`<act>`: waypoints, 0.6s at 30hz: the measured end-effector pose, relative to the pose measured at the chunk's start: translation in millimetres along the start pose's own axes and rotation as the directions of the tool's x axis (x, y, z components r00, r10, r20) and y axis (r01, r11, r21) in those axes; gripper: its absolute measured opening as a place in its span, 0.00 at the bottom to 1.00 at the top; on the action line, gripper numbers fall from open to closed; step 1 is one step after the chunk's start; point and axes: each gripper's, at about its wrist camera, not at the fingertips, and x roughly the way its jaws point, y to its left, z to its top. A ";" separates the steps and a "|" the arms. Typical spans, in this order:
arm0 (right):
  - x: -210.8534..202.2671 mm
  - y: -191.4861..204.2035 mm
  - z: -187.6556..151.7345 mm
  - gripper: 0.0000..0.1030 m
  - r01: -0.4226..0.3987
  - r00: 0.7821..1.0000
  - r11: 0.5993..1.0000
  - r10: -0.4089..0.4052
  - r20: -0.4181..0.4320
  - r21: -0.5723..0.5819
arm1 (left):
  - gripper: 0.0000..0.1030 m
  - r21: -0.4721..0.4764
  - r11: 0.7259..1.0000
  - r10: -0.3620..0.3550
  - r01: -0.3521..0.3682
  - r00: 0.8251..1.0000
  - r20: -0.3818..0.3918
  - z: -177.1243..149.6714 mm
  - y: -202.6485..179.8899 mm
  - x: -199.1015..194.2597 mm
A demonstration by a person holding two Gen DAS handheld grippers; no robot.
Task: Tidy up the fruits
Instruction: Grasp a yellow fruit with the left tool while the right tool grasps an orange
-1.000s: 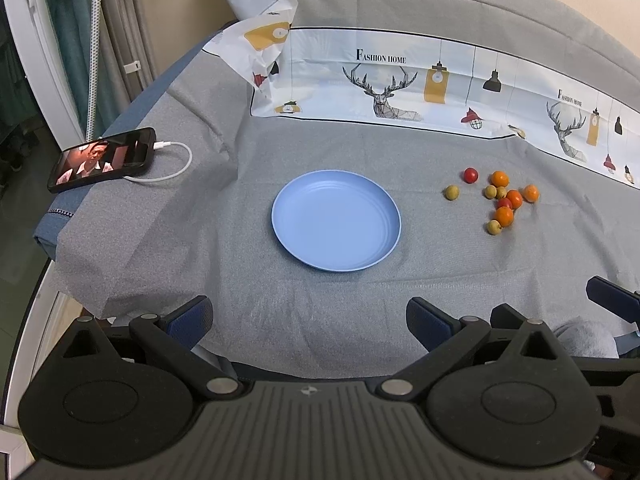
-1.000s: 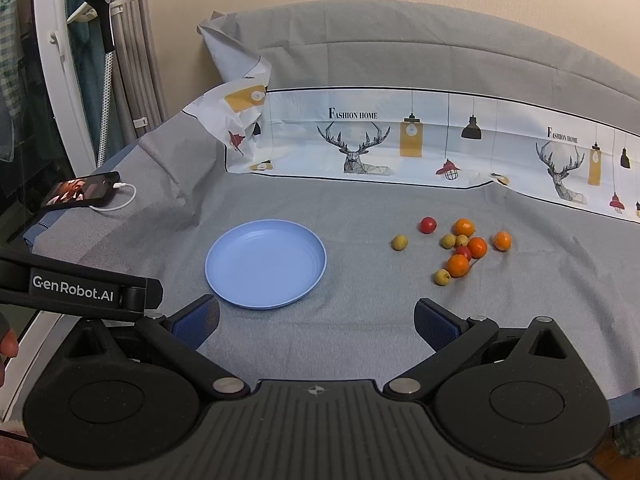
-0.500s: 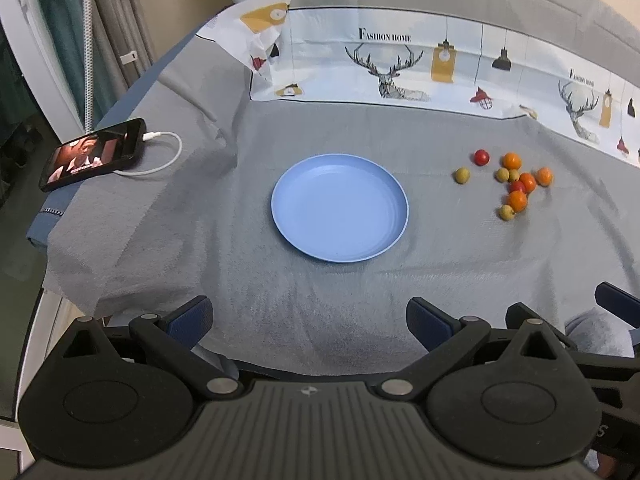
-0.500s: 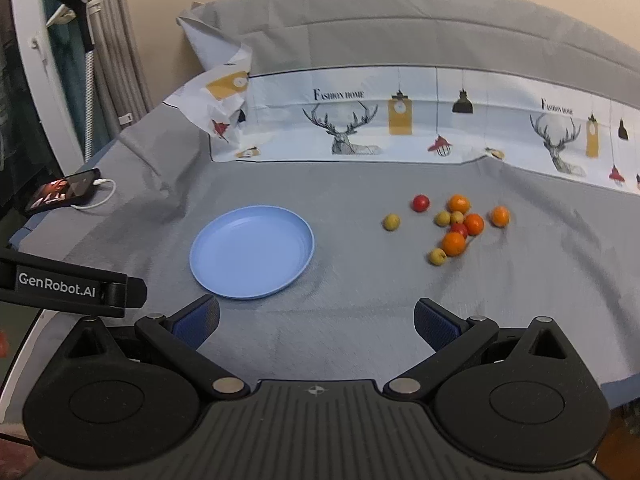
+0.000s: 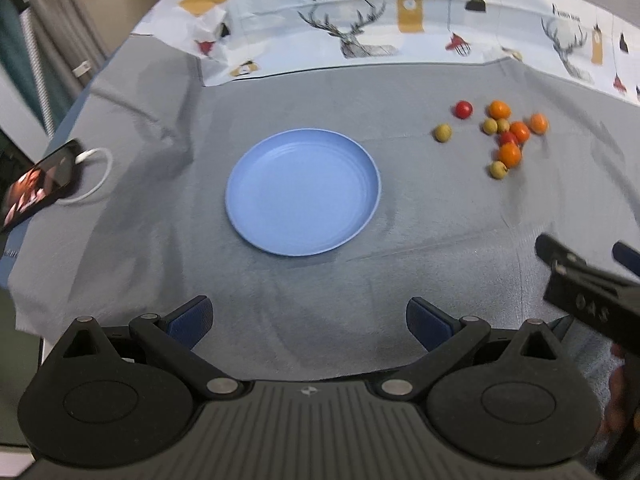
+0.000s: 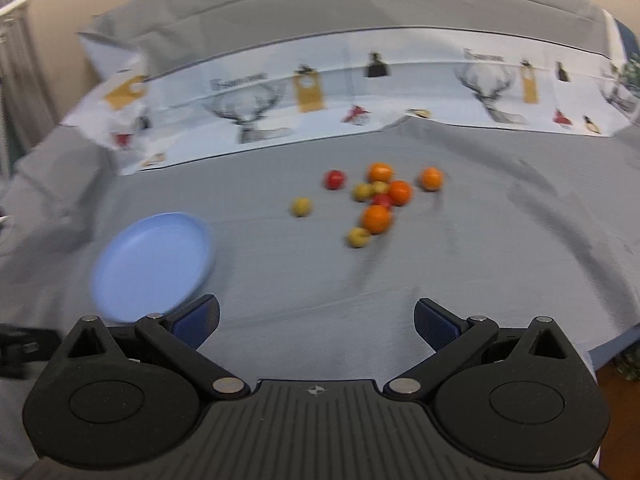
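Only the left view shows the phone (image 5: pixel 38 186) (charging); both tools, left (image 5: pixel 308 318) and right (image 6: pixel 316 320), gape empty.

The printed cloth band (image 5: pixel 360 20) bears "Fashion home" beside a deer drawing — nothing else reads clearly.

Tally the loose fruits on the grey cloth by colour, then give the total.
Orange fruits: 4
Yellow-green fruits: 4
Red fruits: 2
Total: 10, all lying on the cloth to the right of the blue plate, none on it yet.
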 end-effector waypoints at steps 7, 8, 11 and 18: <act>63.4 -39.1 14.6 1.00 0.136 0.991 0.991 -0.136 -0.007 -0.018 | 1.00 0.079 0.997 0.008 -0.006 1.000 -0.030 32.8 -35.2 31.7; 71.1 -43.6 18.1 1.00 0.145 0.989 0.989 -0.145 -0.012 -0.011 | 1.00 0.088 0.996 0.008 -0.005 0.999 -0.035 37.5 -40.2 36.9; 100.3 -57.4 31.8 1.00 0.172 0.985 0.985 -0.172 0.003 0.004 | 1.00 0.108 0.994 0.010 -0.002 0.998 -0.067 54.6 -55.1 57.8; 181.4 -63.7 61.4 1.00 0.129 0.992 0.992 -0.129 -0.005 0.012 | 1.00 0.131 0.991 0.021 -0.007 0.995 -0.100 98.8 -80.9 105.6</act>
